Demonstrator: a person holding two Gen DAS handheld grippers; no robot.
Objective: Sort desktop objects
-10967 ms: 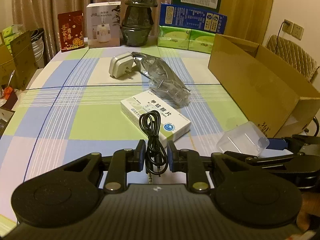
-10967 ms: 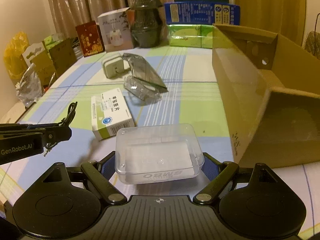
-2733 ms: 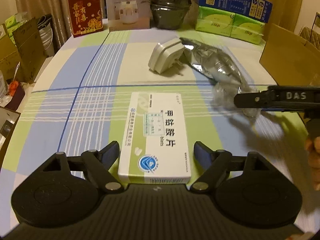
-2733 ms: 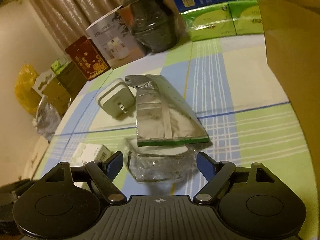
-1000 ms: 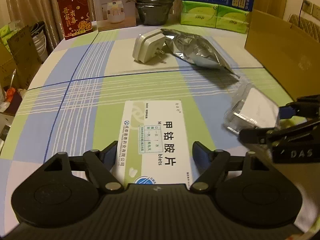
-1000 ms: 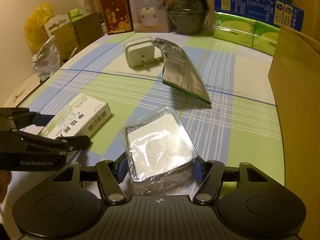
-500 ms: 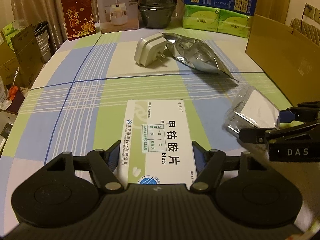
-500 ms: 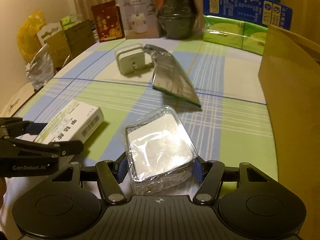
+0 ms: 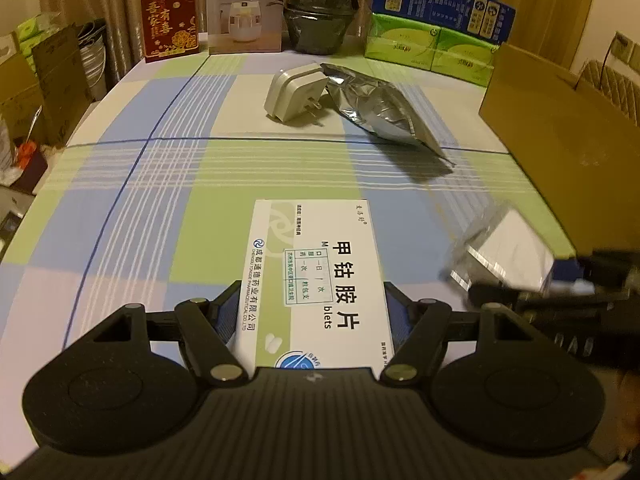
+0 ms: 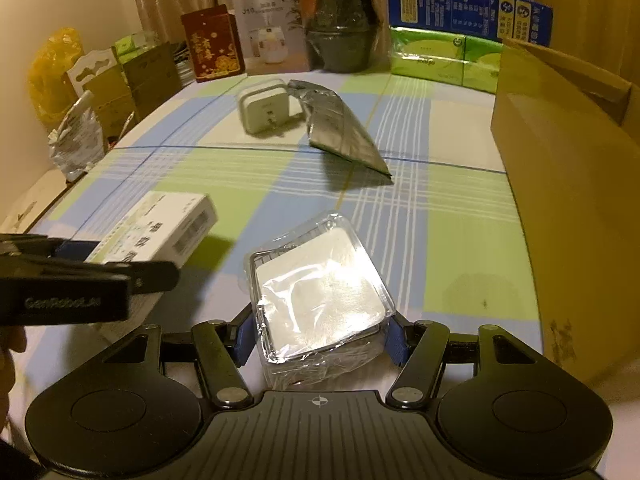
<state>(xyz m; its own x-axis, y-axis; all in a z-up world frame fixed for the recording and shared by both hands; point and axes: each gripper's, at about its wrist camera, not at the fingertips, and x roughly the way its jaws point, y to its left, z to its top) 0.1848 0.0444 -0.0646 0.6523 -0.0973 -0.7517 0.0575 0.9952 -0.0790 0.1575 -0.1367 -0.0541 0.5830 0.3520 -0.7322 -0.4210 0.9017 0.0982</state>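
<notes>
My left gripper (image 9: pixel 314 312) is clamped on the near end of the white medicine box (image 9: pixel 314 276), a blue pad against each long side. The box's long axis runs straight away from me along the fingers, printed face up, its far end pointing toward the white plug adapter (image 9: pixel 296 96) and the crumpled silver foil pouch (image 9: pixel 384 114) lying just beside it on the checked tablecloth (image 9: pixel 160 192).

My right gripper (image 10: pixel 318 338) is closed on the clear plastic-wrapped tray (image 10: pixel 316 292), pads pressed to its two sides. The tray tilts, its far end aimed ahead and slightly left, its shiny top facing up.

From the left wrist the tray is only a blurred patch at the right edge, beside the brown cardboard box (image 9: pixel 560 136). The right wrist shows it sharply, and also shows the medicine box (image 10: pixel 160 232) from its barcode side, held off the cloth with its shadow beneath, and the left gripper (image 10: pixel 120 276) from the side. The cardboard box (image 10: pixel 568 184) stands to the right, well apart from the adapter (image 10: pixel 266 110) and pouch (image 10: pixel 340 128).
</notes>
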